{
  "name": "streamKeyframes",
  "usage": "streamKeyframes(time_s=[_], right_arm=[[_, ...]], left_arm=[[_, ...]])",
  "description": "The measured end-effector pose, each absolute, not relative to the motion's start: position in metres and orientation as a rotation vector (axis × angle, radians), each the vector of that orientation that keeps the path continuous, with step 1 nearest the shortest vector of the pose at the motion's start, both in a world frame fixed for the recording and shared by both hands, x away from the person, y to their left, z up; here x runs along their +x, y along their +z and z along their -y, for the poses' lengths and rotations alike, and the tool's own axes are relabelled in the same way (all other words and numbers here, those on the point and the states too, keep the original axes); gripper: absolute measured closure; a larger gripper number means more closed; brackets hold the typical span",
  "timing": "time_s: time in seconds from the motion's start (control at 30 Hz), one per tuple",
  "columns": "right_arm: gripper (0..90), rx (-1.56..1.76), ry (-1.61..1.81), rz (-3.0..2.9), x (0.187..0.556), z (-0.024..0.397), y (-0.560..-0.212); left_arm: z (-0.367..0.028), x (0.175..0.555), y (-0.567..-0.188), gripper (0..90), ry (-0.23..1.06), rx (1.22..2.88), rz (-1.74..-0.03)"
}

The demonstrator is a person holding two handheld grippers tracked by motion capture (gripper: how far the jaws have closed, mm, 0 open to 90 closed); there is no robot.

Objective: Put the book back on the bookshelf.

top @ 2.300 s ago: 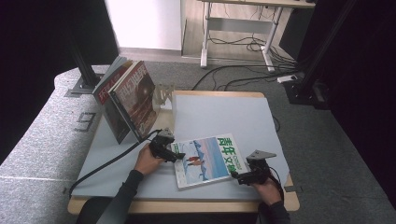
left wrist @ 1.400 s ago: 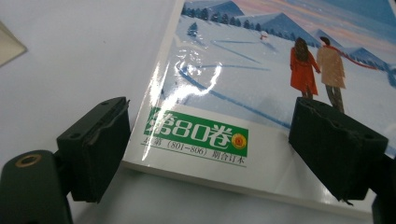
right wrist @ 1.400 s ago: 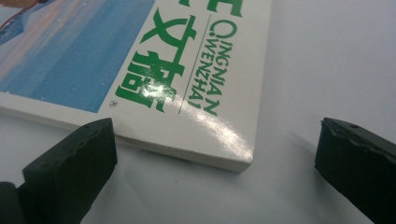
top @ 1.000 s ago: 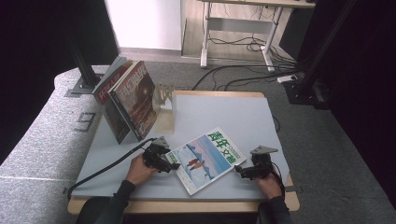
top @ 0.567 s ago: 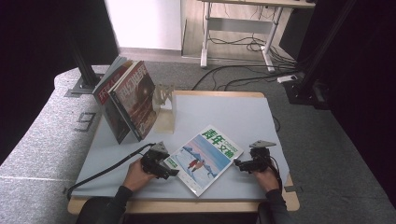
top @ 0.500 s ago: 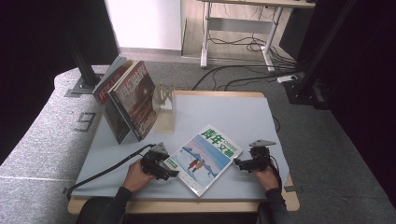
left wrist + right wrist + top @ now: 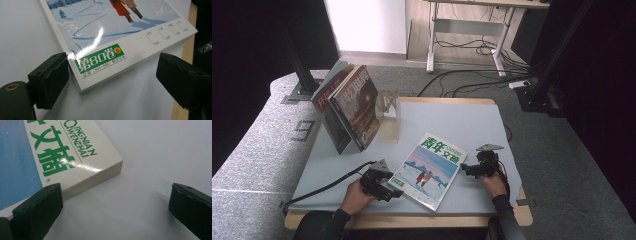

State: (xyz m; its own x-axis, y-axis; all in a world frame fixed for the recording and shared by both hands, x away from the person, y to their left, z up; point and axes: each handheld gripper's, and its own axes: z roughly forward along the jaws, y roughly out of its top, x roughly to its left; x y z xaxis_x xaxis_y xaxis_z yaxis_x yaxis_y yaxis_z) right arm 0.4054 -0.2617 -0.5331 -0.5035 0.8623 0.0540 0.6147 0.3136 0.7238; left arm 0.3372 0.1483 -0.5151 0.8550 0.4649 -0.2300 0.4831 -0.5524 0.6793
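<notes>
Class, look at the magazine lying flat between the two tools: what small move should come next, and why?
Probably push the left tool forward so its open jaws straddle the magazine corner, then close. The magazine lies flat on the table, skewed, and both tools, the right tool too, stand open at opposite corners, gripping nothing.

light: bright table, dark surroundings | glare: magazine cover point(image 7: 100, 35) | blur: near jaws soft
</notes>
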Motion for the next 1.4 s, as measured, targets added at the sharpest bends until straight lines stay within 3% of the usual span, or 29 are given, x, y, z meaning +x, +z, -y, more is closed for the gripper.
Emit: streamKeyframes(time_s=[0.13,0.3,0.4,0.83,1.33,1.4], right_arm=[[5.3,1.330,1.042,-2.241,0.404,0.263,-0.531],[5.0,1.324,1.084,-2.253,0.399,0.260,-0.526],[0.4,1.288,1.116,-2.288,0.394,0.248,-0.524],[3.2,1.218,1.133,-2.366,0.391,0.220,-0.526],[2.6,1.242,1.116,-2.343,0.416,0.210,-0.526],[2.6,1.245,1.113,-2.342,0.422,0.207,-0.526]], left_arm=[[-0.150,0.331,-0.516,11.7,-0.015,2.243,-0.681],[-0.151,0.328,-0.518,12.0,-0.006,2.248,-0.688],[-0.151,0.326,-0.519,13.5,0.005,2.257,-0.688],[-0.148,0.322,-0.519,17.1,-0.019,2.238,-0.692],[-0.135,0.313,-0.517,27.2,-0.017,2.261,-0.597],[-0.134,0.313,-0.516,34.3,-0.008,2.270,-0.587]])
